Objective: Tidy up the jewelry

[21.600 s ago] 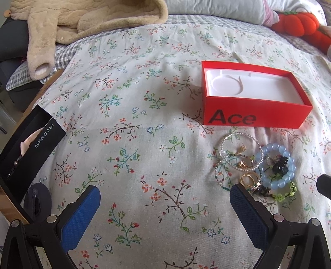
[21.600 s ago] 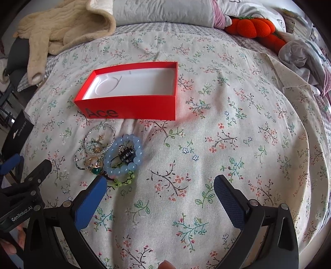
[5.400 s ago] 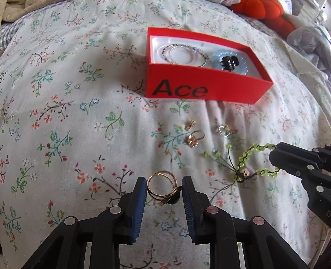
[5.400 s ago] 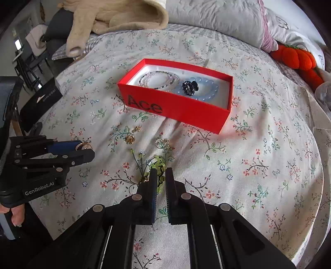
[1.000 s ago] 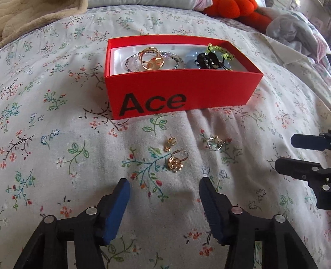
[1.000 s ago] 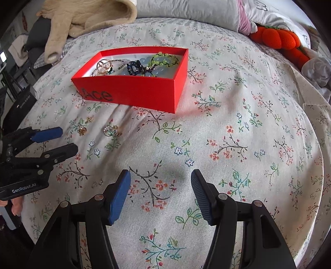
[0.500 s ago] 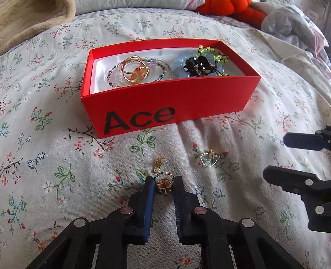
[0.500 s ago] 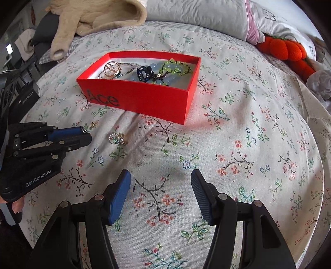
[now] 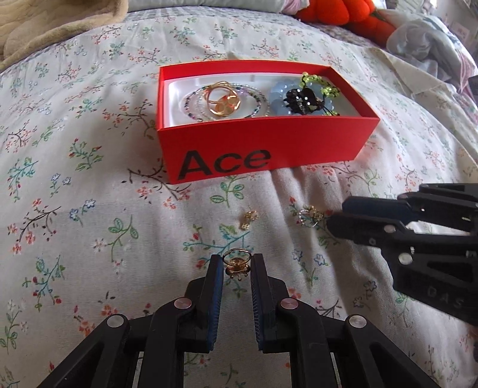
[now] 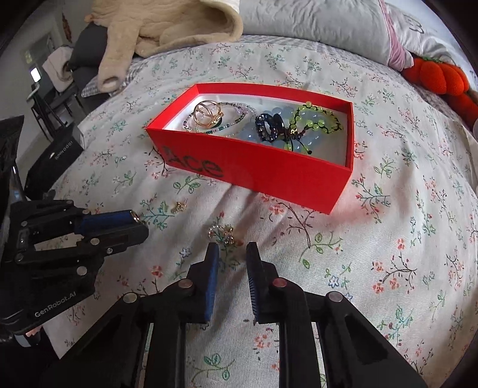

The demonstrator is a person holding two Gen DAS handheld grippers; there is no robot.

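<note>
A red "Ace" box [image 9: 263, 143] [image 10: 269, 176] on the floral bedspread holds beaded bracelets, a gold bangle [image 9: 222, 98], a blue bead bracelet, a black clip and a green bead bracelet [image 10: 316, 119]. My left gripper [image 9: 237, 262] is shut on a small gold flower ring [image 9: 236, 264] in front of the box. A tiny gold earring [image 9: 249, 218] [image 10: 179, 206] and a silver crystal ring [image 9: 310, 216] [image 10: 222, 232] lie on the bedspread. My right gripper [image 10: 232, 247] is narrowed around nothing, its tips just short of the crystal ring.
A beige plush garment [image 10: 167, 27] and grey pillow [image 10: 313, 24] lie at the far side, an orange plush toy [image 10: 439, 77] at far right. A black box [image 10: 53, 155] sits at the bed's left edge. Crumpled clothes [image 9: 430, 38] lie far right.
My right gripper has narrowed from wide open and moved forward to the crystal ring. My left gripper still holds the gold flower ring, slightly lifted and nearer the box.
</note>
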